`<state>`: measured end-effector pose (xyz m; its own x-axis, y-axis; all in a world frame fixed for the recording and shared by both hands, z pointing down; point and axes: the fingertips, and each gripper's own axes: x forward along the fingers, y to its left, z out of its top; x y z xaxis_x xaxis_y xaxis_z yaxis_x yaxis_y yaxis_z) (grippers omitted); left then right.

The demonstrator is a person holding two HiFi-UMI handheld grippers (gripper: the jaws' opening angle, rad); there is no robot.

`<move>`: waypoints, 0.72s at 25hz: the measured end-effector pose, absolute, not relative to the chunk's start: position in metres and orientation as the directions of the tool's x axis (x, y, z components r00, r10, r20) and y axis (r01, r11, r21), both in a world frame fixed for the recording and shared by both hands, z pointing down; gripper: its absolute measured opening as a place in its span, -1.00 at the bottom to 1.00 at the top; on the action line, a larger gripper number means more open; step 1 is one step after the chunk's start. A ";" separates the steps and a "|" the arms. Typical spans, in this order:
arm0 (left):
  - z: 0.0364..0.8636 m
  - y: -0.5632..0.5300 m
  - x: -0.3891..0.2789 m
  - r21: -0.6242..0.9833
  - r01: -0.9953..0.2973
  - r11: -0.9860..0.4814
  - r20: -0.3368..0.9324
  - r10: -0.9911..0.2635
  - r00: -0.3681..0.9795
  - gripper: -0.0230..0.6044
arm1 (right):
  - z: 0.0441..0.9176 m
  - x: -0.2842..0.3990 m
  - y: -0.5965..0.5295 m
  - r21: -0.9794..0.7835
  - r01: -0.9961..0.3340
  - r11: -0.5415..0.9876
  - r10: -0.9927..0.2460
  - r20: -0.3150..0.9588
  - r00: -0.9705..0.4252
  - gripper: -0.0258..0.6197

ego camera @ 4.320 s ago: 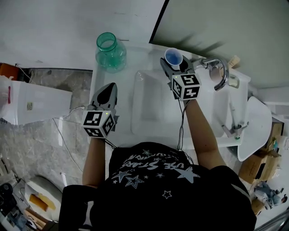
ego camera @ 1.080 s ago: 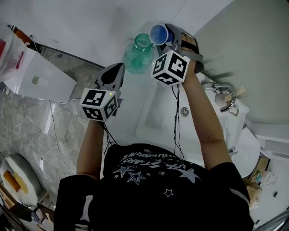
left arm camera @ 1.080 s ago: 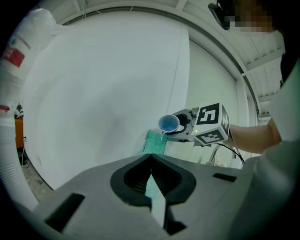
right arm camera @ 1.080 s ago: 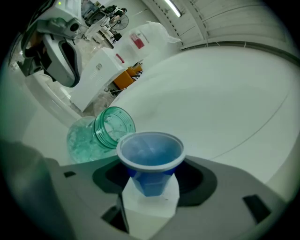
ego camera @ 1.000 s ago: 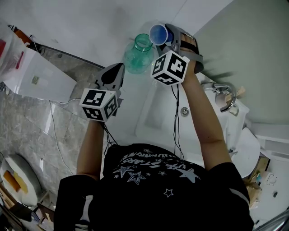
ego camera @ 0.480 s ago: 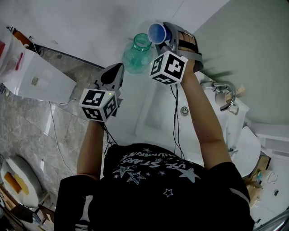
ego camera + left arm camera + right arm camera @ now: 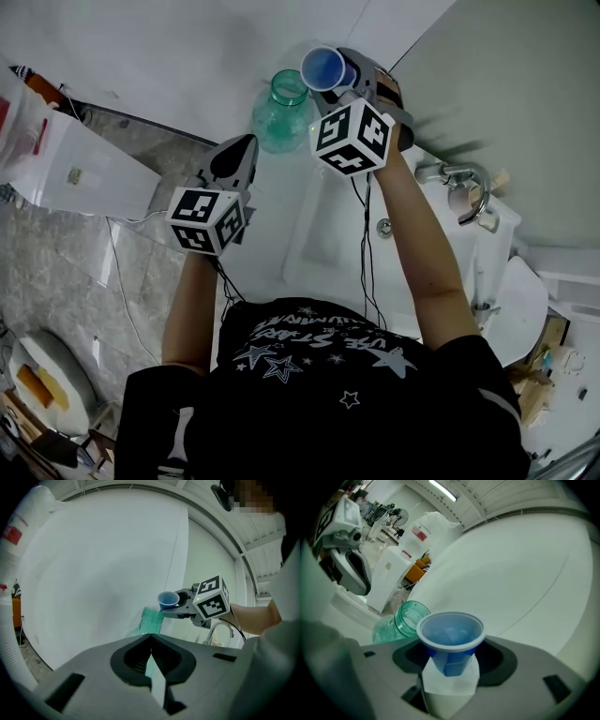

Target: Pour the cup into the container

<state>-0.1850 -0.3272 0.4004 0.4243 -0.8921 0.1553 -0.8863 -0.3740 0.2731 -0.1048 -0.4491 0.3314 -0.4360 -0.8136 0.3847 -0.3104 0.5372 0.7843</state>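
Observation:
My right gripper [image 7: 343,77] is shut on a blue plastic cup [image 7: 325,67], which hangs tilted just right of and above the mouth of a green glass jar [image 7: 281,99]. In the right gripper view the cup [image 7: 450,634] sits between the jaws with its mouth towards the camera, and the jar [image 7: 405,618] lies just behind it to the left. My left gripper [image 7: 242,146] hovers shut and empty in front of the jar. From the left gripper view, the cup [image 7: 168,600] hangs over the jar's neck [image 7: 151,619].
A white sink basin [image 7: 330,246] with a chrome tap [image 7: 466,184] lies to the right of the jar. On the floor at the left stands a white box [image 7: 80,173]. The white wall rises right behind the jar.
My right gripper has rolled a little with the cup, so the cup's mouth has turned. The left gripper has stayed still.

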 end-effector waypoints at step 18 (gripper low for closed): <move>0.411 -0.326 -0.128 0.274 -0.831 -0.483 0.191 -0.820 0.540 -0.89 | 0.393 0.051 -0.442 0.400 -0.757 0.516 -0.841 0.407 -0.358 -0.03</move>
